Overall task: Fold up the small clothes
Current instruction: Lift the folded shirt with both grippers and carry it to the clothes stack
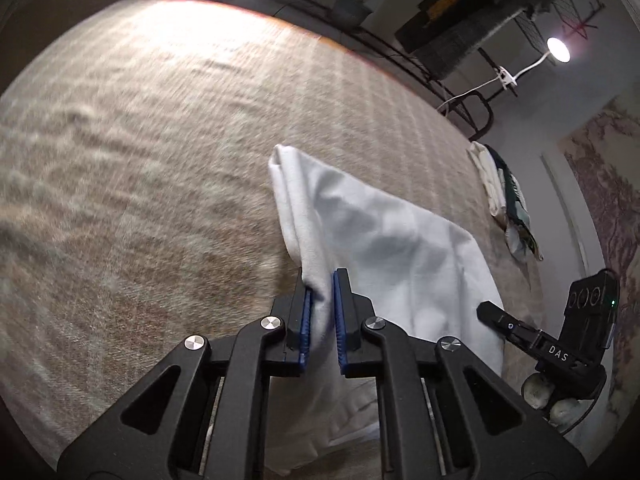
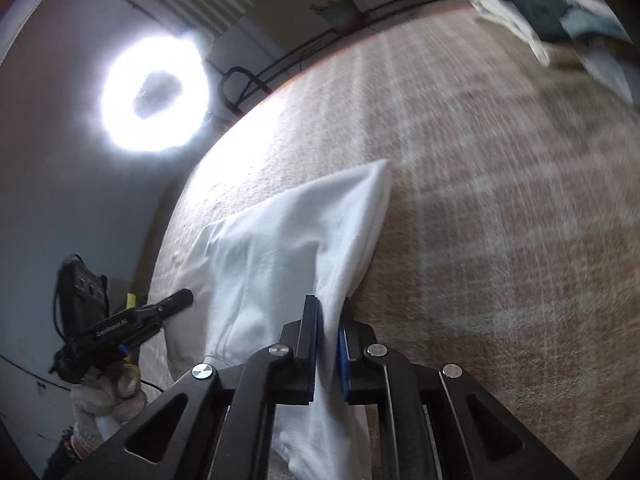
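A small white garment (image 1: 384, 236) lies partly lifted over a beige woven bedcover (image 1: 160, 152). My left gripper (image 1: 322, 280) is shut on one bunched edge of it, the cloth pinched between the blue pads. In the right wrist view the same white garment (image 2: 288, 240) runs up from my right gripper (image 2: 330, 306), which is shut on another edge. The other gripper shows in each view: the right one (image 1: 492, 312) at the garment's right side, the left one (image 2: 180, 300) at its left side, held by a gloved hand (image 2: 108, 396).
A pile of folded clothes (image 1: 508, 200), white and dark green, lies near the bed's far edge, also seen as a pile (image 2: 560, 20) at the top right. A ring lamp (image 2: 154, 94) glares at the left. A dark metal rail (image 1: 380, 48) lines the bed's far side.
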{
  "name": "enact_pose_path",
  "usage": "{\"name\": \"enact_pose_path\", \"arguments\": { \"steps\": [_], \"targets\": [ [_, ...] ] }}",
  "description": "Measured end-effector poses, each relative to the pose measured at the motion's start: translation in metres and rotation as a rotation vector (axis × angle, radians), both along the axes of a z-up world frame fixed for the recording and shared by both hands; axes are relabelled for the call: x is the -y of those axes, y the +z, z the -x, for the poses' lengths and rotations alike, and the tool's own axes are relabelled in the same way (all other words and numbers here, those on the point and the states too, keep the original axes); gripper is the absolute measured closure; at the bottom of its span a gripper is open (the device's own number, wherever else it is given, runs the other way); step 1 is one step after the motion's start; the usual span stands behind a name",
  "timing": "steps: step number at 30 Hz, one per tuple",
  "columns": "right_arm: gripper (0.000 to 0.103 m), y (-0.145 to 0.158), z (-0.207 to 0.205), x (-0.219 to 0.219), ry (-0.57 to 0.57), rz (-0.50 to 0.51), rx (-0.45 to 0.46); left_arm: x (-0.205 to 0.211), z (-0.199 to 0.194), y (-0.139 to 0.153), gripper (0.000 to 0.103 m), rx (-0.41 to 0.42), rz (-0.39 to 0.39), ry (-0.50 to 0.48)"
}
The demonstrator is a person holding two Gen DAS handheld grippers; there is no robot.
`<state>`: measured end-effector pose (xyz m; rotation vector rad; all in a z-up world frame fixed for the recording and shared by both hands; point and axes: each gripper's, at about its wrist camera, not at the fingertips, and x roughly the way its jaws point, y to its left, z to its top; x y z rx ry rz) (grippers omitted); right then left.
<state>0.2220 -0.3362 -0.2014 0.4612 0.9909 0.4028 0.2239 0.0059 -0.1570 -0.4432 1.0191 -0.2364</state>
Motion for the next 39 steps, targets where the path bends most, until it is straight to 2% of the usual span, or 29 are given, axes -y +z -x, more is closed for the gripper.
{"name": "enact_pose_path", "arguments": {
  "steps": [8,16,24,31,39],
  "targets": [
    [0.098,0.038,0.005,-0.013,0.036,0.046,0.097,0.018,0.004,0.024,0.095,0.069,0.036,-0.049],
    [0.098,0.061,0.011,0.012,0.009,0.070,0.136,0.056,-0.004,0.043,0.095,0.105,0.064,-0.130],
    [0.098,0.092,0.015,0.069,-0.069,0.063,0.157,0.122,-0.026,0.071,0.095,0.166,0.089,-0.230],
    [0.098,0.132,0.011,0.131,-0.101,0.154,0.241,0.195,-0.065,0.092,0.095,0.217,0.108,-0.294],
    [0.098,0.163,-0.023,0.223,-0.193,0.224,0.309,0.288,-0.124,0.110,0.095,0.295,0.128,-0.358]
  ]
}}
